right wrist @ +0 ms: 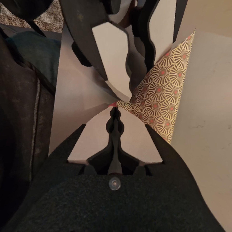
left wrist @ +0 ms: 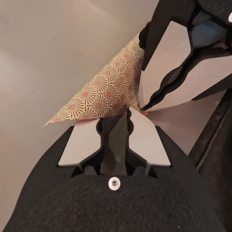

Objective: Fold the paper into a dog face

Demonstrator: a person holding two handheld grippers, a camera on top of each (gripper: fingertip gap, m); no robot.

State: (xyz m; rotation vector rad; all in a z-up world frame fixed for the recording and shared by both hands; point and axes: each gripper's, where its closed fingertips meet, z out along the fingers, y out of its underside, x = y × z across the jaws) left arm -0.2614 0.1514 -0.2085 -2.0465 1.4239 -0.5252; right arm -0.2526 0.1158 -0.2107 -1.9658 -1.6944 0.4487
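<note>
The paper (left wrist: 106,87) is folded into a triangle, patterned with brown and cream fans with red dots. It stands tilted off the pale table (left wrist: 44,56). My right gripper (left wrist: 143,109) reaches in from the upper right and is shut on the paper's lower corner, where its red underside shows. In the right wrist view that gripper (right wrist: 114,108) pinches the red corner tip, and the paper (right wrist: 163,94) spreads up to the right. My left gripper (left wrist: 114,116) is open, with its fingertips at the paper's lower edge beside the held corner. It shows from above in the right wrist view (right wrist: 138,85).
The table's dark edge (left wrist: 213,125) runs down the right of the left wrist view. In the right wrist view, dark upholstery (right wrist: 18,113), a teal cloth (right wrist: 37,50) and a woven grey surface (right wrist: 50,18) lie beyond the table's left edge.
</note>
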